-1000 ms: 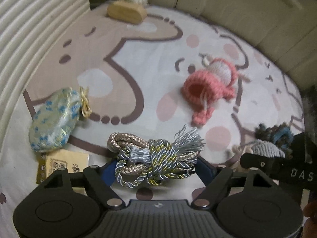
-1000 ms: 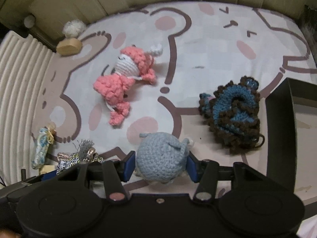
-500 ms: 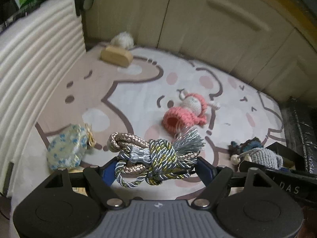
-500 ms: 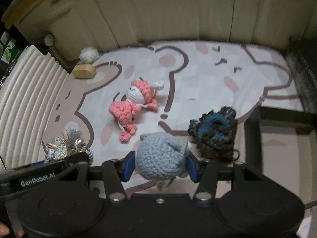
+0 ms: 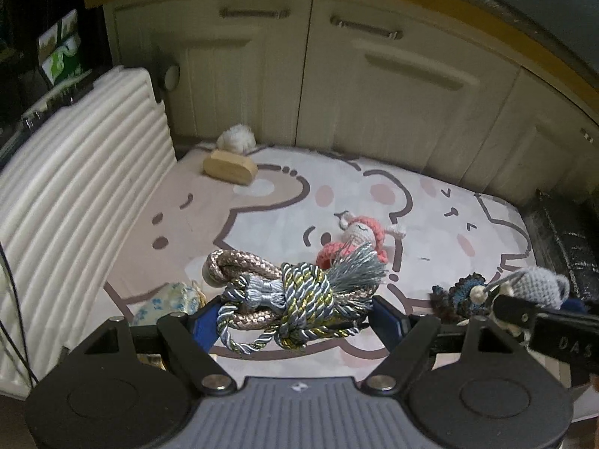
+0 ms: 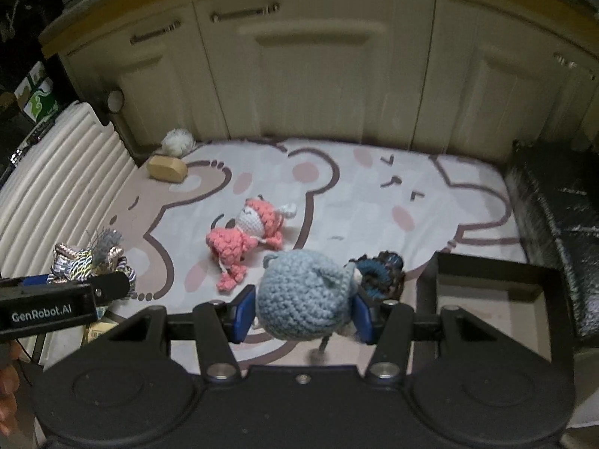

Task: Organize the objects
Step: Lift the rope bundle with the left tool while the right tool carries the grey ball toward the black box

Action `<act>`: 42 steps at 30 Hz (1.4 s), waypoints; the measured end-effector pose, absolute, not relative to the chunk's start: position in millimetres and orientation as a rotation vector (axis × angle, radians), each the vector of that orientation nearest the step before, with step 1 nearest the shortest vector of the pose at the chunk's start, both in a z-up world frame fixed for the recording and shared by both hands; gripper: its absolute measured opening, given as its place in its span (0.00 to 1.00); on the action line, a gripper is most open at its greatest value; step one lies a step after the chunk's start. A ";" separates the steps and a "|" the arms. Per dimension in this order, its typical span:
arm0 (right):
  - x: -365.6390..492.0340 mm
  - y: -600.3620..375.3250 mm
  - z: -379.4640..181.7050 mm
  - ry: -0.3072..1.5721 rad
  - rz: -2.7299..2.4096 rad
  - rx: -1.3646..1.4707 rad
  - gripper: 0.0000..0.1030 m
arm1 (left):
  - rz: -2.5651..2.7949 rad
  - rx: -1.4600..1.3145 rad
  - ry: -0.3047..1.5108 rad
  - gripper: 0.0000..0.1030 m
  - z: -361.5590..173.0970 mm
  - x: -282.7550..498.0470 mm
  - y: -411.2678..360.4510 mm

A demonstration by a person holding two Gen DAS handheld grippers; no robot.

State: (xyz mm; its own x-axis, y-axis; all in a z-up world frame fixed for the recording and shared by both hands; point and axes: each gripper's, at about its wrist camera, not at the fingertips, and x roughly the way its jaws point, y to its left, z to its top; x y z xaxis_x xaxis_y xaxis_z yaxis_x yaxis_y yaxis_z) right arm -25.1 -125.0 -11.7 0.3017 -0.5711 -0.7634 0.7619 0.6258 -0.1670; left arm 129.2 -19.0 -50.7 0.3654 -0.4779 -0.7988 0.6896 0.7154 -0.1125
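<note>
My left gripper (image 5: 292, 318) is shut on a knotted rope tassel (image 5: 295, 295) of grey, gold and beige cords, held well above the cartoon mat (image 5: 284, 217). My right gripper (image 6: 299, 310) is shut on a blue-grey crochet toy (image 6: 303, 295), also lifted; it shows in the left wrist view (image 5: 539, 286) too. A pink crochet doll (image 6: 243, 235) lies mid-mat. A dark blue and brown crochet piece (image 6: 380, 271) lies beside the black tray (image 6: 498, 273). A blue floral pouch (image 5: 164, 305) lies at the mat's left edge.
A wooden block (image 6: 166, 168) and a white pompom (image 6: 178, 142) sit at the mat's far left corner. A ribbed white panel (image 5: 71, 194) borders the left side. Cabinet doors (image 6: 322, 75) stand behind. A dark surface (image 6: 554, 217) runs along the right.
Both grippers have risen and tilted up with their loads; the mat now looks farther away and the cabinet doors have come into view.
</note>
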 end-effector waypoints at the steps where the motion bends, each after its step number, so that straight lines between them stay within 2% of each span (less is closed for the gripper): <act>1: -26.7 -122.6 -8.7 0.887 -0.895 0.237 0.52 | -0.765 0.263 0.919 0.79 -48.3 127.3 -18.1; 24: -60.8 -92.9 32.8 0.765 -0.868 0.103 0.53 | -0.846 0.291 0.819 0.79 -17.7 89.6 -14.1; 42: -116.1 -123.3 48.7 0.744 -0.892 0.131 0.53 | -0.966 0.340 0.801 0.79 -12.7 39.4 -48.9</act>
State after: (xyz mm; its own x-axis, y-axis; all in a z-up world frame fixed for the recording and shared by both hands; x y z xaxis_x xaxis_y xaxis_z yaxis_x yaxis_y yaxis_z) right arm -116.1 -123.3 48.7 0.3991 -0.6590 -0.6375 0.7457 0.6379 -0.1925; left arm 39.4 -48.9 -12.7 0.3170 -0.5979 -0.7363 0.8343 0.5450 -0.0833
